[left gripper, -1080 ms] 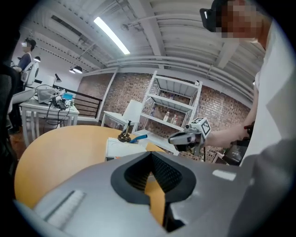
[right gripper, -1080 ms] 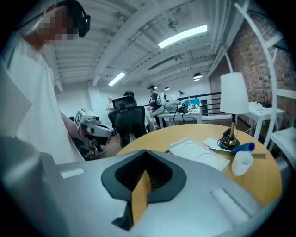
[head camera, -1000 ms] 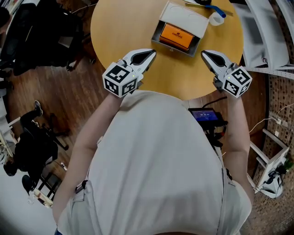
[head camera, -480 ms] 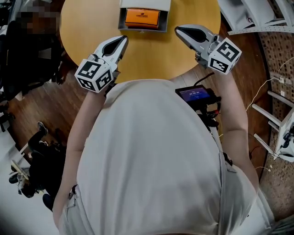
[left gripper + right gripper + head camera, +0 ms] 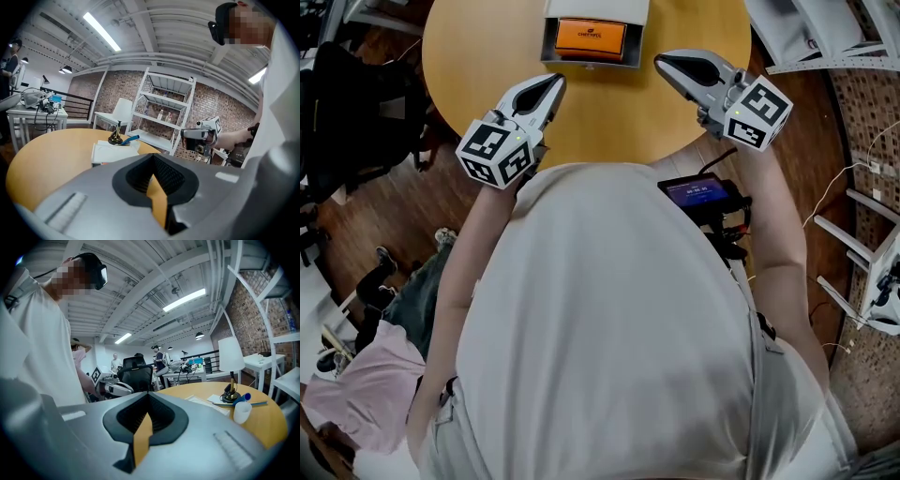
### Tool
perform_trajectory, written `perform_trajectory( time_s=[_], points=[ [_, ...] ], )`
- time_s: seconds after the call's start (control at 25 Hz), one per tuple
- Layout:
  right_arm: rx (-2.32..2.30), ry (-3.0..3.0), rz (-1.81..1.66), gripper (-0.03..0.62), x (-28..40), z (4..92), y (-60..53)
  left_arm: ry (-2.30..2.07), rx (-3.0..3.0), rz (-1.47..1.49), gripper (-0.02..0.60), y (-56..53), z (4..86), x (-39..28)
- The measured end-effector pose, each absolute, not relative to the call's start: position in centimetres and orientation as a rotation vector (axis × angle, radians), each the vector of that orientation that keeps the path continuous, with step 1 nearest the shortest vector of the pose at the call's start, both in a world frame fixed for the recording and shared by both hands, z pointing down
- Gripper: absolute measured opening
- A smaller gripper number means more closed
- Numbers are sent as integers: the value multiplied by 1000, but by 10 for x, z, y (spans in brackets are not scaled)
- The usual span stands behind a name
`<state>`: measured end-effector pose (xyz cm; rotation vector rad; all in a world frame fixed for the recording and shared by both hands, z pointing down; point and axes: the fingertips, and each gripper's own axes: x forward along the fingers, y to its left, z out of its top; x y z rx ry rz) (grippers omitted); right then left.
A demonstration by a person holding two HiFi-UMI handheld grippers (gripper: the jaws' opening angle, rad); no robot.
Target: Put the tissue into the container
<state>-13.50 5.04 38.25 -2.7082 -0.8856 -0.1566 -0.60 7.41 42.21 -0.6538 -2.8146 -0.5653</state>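
A grey open container (image 5: 549, 49) stands at the far side of the round wooden table (image 5: 478, 56), its white lid (image 5: 595, 7) folded back. An orange packet (image 5: 591, 37) lies inside it. My left gripper (image 5: 555, 83) hovers over the table's near edge, left of the container, shut and empty. My right gripper (image 5: 660, 61) hovers to the container's right, also shut with nothing in it. In the left gripper view the shut jaws point past the white lid (image 5: 112, 151) toward the right gripper (image 5: 200, 136). The right gripper view shows the left gripper (image 5: 115, 388) across the table.
A small white cup (image 5: 241, 412), a lamp base (image 5: 229, 396) and a blue pen lie at the table's far end. White metal shelving (image 5: 806, 33) stands to the right. Office chairs (image 5: 356, 103) and a person in pink (image 5: 366, 394) are on the left.
The head view has tipped, so the table and container sit higher in frame. Both grippers stay shut near the table's front edge. A person in pink has come into view at lower left.
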Motion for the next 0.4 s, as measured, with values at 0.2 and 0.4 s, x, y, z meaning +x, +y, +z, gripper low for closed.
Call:
perform_trajectory(
  time_s=[0.2, 0.4],
  points=[
    [-2712, -873, -149, 0, -133, 383, 51, -2806, -659, -563, 0, 75, 422, -6],
    [-2711, -867, -147, 0, -134, 384, 49, -2803, -662, -563, 0, 75, 421, -7]
  ],
)
